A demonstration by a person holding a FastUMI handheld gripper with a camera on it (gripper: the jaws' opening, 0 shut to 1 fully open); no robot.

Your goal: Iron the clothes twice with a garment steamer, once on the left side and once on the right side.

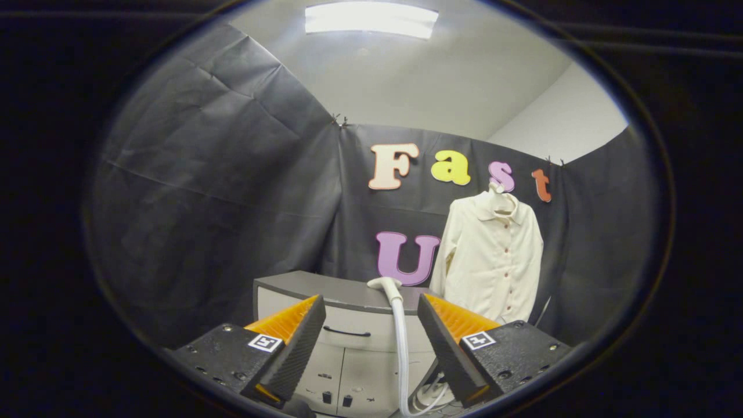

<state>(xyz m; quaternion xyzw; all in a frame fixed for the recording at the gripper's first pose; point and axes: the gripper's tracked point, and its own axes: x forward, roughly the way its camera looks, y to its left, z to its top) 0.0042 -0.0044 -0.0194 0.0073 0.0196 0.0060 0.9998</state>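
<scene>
A: Standing upright between the fingers, the garment steamer (399, 325) is seen as a pale wand, its long axis running near vertical, its curved head (385, 284) turned away from the shirt and level with the cabinet's top edge. Which way is it placed from the gripper (371, 342)?

B: Straight ahead and a little beyond the fingertips; the wand is framed by the gap but is touched by neither finger. The jaws are held wide apart, and nothing is gripped.

A: And what is found further out?

B: A coiled hose (430, 397) is seen at the wand's foot. Behind it, a grey cabinet (325, 290) with a dark drawer handle (347, 333) is set against the booth's black cloth wall (220, 191). The cream shirt (490, 258), buttoned and hung on a hanger, is placed beyond the cabinet, off to the right of the wand and higher than its head.

A: So what is the coming move judged to turn on?

B: On the upright axis. A forward advance, with the fingers closed across the wand from either side, is likely called for; the grasp is not yet made. Afterwards the head would have to be carried up and rightward to the shirt, neither side of which can be taken as steamed yet.
</scene>
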